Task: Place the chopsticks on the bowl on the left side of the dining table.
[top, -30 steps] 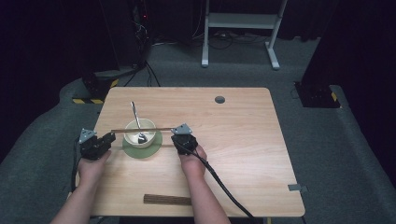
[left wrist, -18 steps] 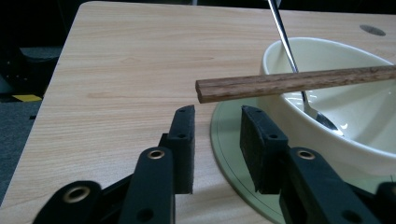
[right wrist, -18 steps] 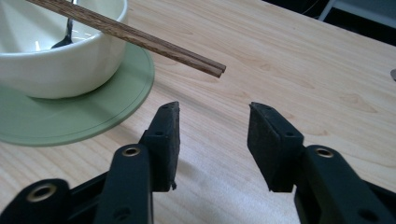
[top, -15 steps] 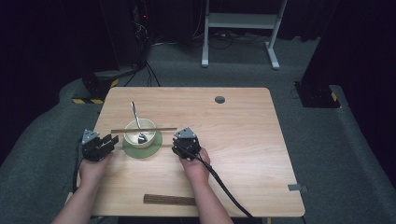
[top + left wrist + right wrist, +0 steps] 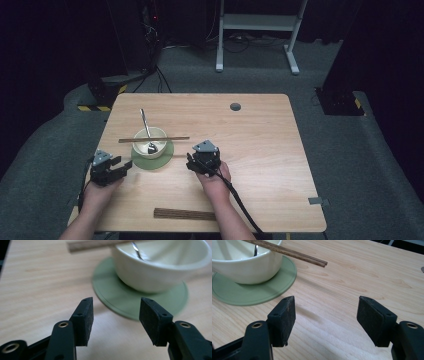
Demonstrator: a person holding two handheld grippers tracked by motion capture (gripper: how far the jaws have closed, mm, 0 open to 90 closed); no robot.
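Observation:
A cream bowl [image 5: 150, 140] stands on a green saucer [image 5: 161, 159] at the table's left middle. A metal spoon [image 5: 144, 122] leans in the bowl, handle pointing away. A pair of brown chopsticks [image 5: 172, 137] lies across the bowl's rim. My left gripper [image 5: 124, 166] is open just left of the saucer [image 5: 130, 300], facing the bowl [image 5: 160, 272], nothing between its fingers. My right gripper [image 5: 192, 161] is open to the right of the saucer [image 5: 249, 293], below the chopsticks' tip [image 5: 319, 263], with bare table between its jaws.
A dark wooden strip [image 5: 185, 215] lies near the table's front edge between the forearms. A round cable hole [image 5: 235, 106] sits at the table's far side. The wooden table [image 5: 260, 150] is bare to the right. A cable trails back from the right gripper.
Both grippers have drawn back toward the person, away from the bowl. The right one has come away from the chopsticks' right end. Bowl, spoon and chopsticks stay put.

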